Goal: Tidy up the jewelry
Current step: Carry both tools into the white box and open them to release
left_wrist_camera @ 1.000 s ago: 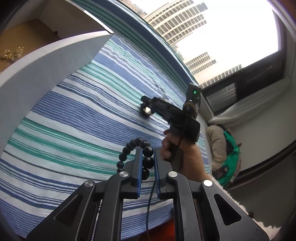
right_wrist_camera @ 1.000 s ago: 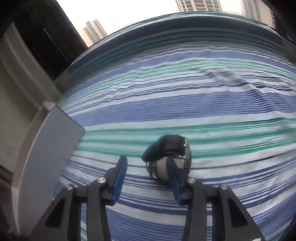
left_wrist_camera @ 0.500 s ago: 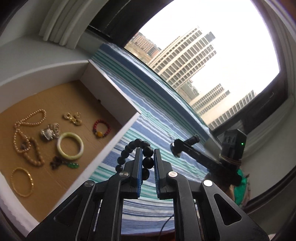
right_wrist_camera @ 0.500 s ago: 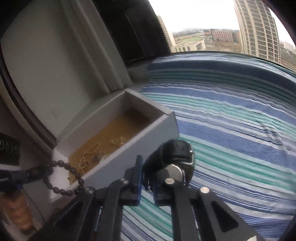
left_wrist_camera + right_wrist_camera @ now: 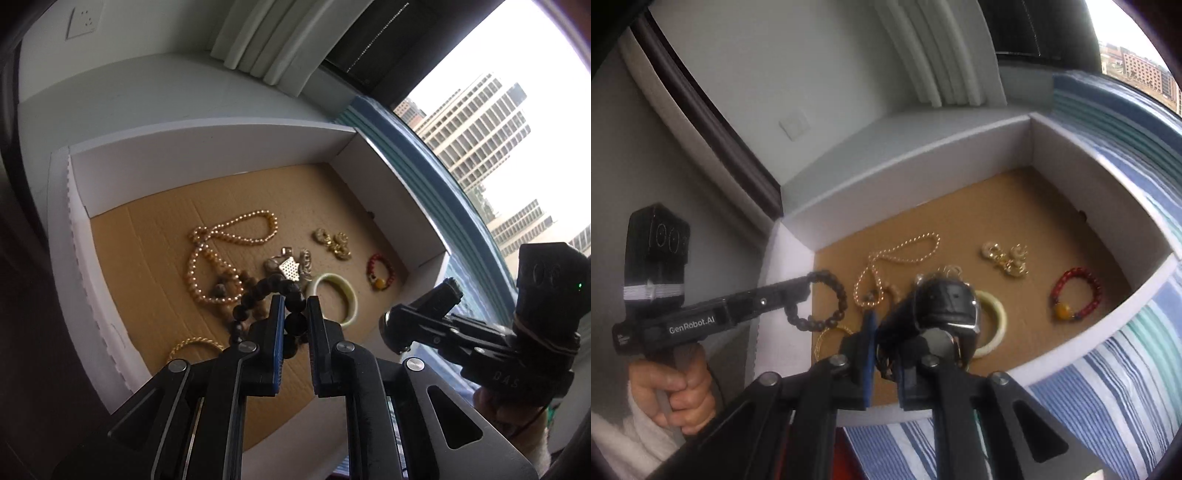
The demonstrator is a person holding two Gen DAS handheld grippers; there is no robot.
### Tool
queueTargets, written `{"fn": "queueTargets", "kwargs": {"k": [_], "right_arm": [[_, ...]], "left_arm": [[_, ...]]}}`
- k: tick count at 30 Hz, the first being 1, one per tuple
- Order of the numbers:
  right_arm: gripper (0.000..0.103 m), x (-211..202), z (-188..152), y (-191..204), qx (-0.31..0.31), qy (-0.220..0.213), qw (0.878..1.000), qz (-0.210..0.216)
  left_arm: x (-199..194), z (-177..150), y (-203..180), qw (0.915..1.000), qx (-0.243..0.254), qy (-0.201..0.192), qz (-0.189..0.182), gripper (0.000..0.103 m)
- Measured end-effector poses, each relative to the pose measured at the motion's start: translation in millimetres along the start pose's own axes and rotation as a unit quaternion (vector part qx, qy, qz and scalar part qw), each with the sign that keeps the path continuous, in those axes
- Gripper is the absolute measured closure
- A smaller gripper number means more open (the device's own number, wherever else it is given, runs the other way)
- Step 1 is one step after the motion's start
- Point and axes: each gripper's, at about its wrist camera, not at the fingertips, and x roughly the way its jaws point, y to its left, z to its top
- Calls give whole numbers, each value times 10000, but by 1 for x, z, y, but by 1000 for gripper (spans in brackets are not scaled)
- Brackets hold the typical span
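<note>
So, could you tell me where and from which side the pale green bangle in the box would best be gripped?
Probably from straight above, pinching the rim across one side of the pale green bangle. It lies flat on the box floor, so one finger can drop inside its open centre. Its right arc looks freest; a silver charm crowds the left.

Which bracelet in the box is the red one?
The red bead bracelet with one amber bead, nearest the box's striped-cloth side. The jade bangle is pale green and smooth; the gold bangle is thin.

Striped cloth [image 5: 1126, 398] in blue, teal and white spread under everything; wall socket [image 5: 82, 23] high at the left; pale curtain [image 5: 275, 37] beside it; tower blocks [image 5: 476, 136] beyond the window
</note>
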Motion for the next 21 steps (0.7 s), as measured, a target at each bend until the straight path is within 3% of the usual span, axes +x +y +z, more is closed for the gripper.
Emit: {"fn": "queueTargets", "kwargs": {"k": [5,6,7,8,9,10,13,17,21], "right_arm": [[89,45,-7,9,147,611,9979,159],[84,50,-9,10,149,688,9974,137],[73,53,-10,12,138,740,9971,104],[65,54,-11,12,146,763,9970,69],[53,52,-13,14,165,738,9971,20],[51,48,-13,15,173,704,9974,-4],[49,30,-7,17,31,504,9984,-240],[31,3,-7,25,-338,102,9947,-962],[26,-14,-15,24,-528,-156,9873,-1492]], "left_arm": [[3,-10,3,9994,129,-31,317,93],[1,-12,3,9991,159,-81,395,85],[-1,-13,2,9987,181,-132,468,66],[-2,-14,1,9980,197,-186,575,54],[-4,-15,-1,9968,223,-249,727,31],[-7,-15,-3,9950,292,-336,890,19],[-14,-21,-19,9847,661,-631,1483,5],[-19,-27,-43,9605,977,-1002,2407,1],[-22,-36,-56,9557,1153,-1006,2515,1]]}}
